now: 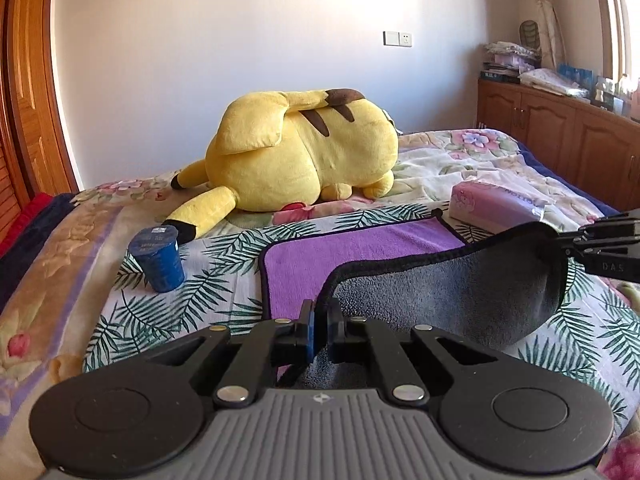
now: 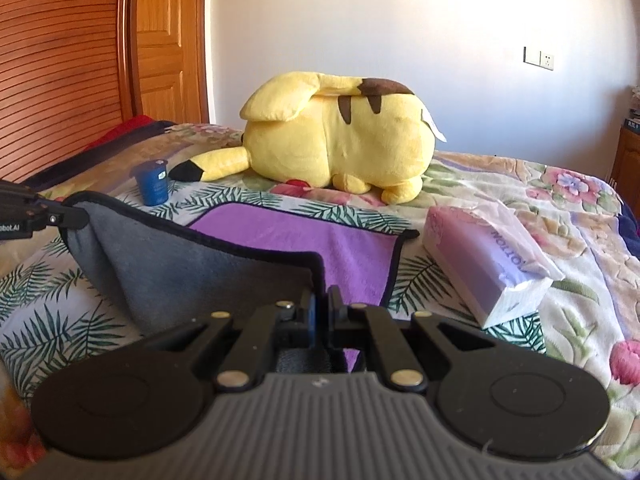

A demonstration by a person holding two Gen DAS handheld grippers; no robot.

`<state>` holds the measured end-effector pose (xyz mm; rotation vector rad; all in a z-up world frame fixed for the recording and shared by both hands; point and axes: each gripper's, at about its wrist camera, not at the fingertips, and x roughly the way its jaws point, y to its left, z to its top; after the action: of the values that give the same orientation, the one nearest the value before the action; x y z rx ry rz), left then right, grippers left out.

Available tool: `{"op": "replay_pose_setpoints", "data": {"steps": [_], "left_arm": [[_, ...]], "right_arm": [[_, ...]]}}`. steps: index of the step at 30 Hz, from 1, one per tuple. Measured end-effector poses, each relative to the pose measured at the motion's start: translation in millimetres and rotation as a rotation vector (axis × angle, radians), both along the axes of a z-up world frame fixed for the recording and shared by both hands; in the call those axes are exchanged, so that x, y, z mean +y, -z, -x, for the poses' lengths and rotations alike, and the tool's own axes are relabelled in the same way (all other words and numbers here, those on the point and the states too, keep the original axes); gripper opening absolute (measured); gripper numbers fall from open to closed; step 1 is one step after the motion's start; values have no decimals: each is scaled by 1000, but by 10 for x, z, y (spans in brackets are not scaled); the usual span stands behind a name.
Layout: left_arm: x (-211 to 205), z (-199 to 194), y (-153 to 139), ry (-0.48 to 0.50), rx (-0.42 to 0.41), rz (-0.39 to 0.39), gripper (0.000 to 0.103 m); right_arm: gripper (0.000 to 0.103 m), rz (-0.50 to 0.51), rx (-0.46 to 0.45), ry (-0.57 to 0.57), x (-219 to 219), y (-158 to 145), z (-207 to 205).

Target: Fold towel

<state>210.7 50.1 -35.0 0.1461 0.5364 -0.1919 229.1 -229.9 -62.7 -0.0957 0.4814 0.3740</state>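
Note:
A towel, purple on top [image 1: 344, 256] and grey underneath [image 1: 448, 292], with a dark hem, lies on the bed. Its near edge is lifted off the bed so the grey side faces me. My left gripper [image 1: 320, 320] is shut on the near left corner. My right gripper [image 2: 320, 308] is shut on the near right corner; it also shows at the right edge of the left wrist view [image 1: 576, 244]. In the right wrist view the purple part [image 2: 320, 236] lies flat and the grey part [image 2: 192, 272] sags between the grippers. The left gripper shows there at far left [image 2: 76, 216].
A blue cup [image 1: 158, 258] stands left of the towel. A big yellow plush [image 1: 304, 152] lies beyond it. A pink tissue pack [image 2: 488, 256] lies to the right. The bed has a leaf-print sheet [image 1: 208, 280]. A wooden cabinet [image 1: 560, 136] stands at right, wardrobe doors [image 2: 60, 60] at left.

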Motion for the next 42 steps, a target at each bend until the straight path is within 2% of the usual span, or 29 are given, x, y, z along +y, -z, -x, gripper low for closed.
{"op": "replay_pose_setpoints", "data": {"steps": [13,29,35,42], "left_arm": [[51,-192,-117,-13,-7,22,6],[-40,-671,-171,8,-19,-45,6],[-32,-892,-159,-9,-46,-55,6],[-46,-1133,-81,1,-73,-105,6]], "right_arm": [[6,15,-60,-8,25,-153,-89],[6,10,-99,2,-20,-170,-490],[6,18,-114,5,-22,-143,-665],[6,14,-125,18,-10,-28,-825]]}}
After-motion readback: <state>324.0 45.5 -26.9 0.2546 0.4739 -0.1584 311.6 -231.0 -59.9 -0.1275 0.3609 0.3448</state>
